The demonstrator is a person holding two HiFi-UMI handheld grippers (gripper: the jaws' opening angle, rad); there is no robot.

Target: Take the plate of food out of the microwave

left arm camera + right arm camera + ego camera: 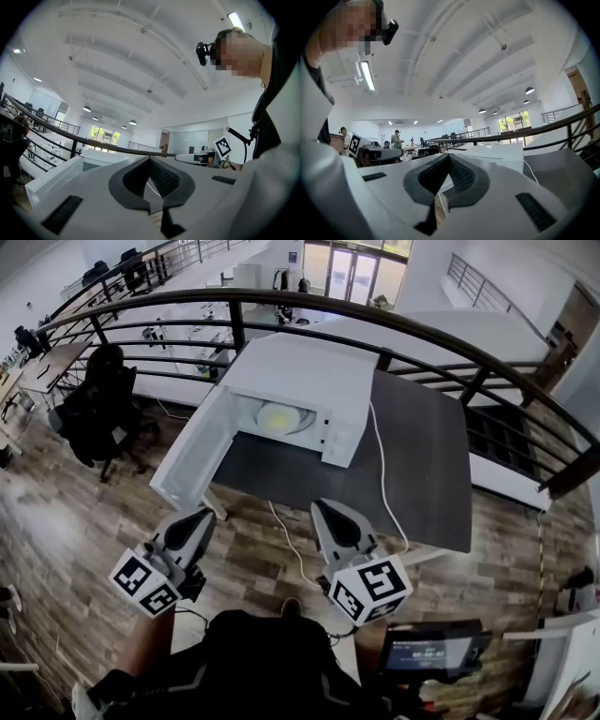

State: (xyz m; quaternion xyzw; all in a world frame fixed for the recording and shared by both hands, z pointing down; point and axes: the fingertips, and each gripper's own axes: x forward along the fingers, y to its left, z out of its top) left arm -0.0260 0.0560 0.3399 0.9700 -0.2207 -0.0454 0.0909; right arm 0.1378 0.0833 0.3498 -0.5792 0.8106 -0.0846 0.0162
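The left gripper [197, 518] has its jaws pressed together on nothing, and so does the right gripper [330, 515]. Well ahead, between them, the plate of food [278, 416] sits inside the open microwave [309, 381]. Only the head view shows the plate; the gripper views catch just the microwave's shell.

Left hand-held gripper [201, 516], right hand-held gripper [328, 508]: jaws together, both empty.

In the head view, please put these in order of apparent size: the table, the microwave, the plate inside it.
1. table, largest
2. microwave
3. plate, smallest; it is partly hidden inside the microwave, so only part of it shows.
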